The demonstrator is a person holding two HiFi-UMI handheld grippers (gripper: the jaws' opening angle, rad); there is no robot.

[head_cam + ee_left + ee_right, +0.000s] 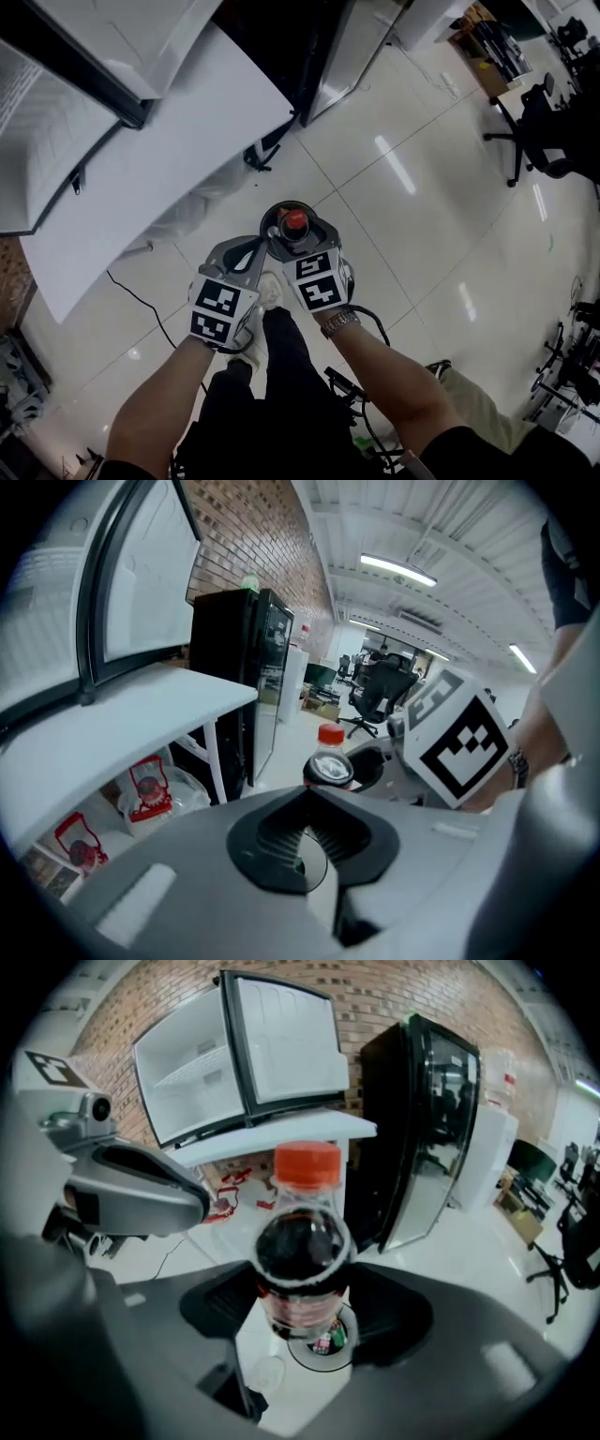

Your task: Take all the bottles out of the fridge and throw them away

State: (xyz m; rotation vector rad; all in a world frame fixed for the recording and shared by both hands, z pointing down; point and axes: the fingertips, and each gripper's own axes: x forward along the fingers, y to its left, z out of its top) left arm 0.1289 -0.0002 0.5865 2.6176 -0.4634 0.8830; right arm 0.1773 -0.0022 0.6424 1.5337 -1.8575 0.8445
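Straight above the bin (317, 1361) on the floor, my right hand-held gripper (302, 1309) clamps the bottle (302, 1260) upright, poised, I judge, for a clean drop in, while the left hand-held gripper (305, 819) hangs beside it, jaws together and empty.

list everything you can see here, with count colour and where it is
dark cola plastic bottle with red cap: 1, dark, held over the bin
round grey-rimmed bin: 1, on the floor under the bottle
white fridge with open door: 1, above the table
black glass-door fridge: 1, right of the table
white table: 1, person's left
clear plastic bags with red print: at least 2, under the table
black office chairs: at least 2, far right
glossy white tiled floor: underfoot
left gripper: 1, grey, shut, empty
right gripper: 1, grey, shut on the bottle
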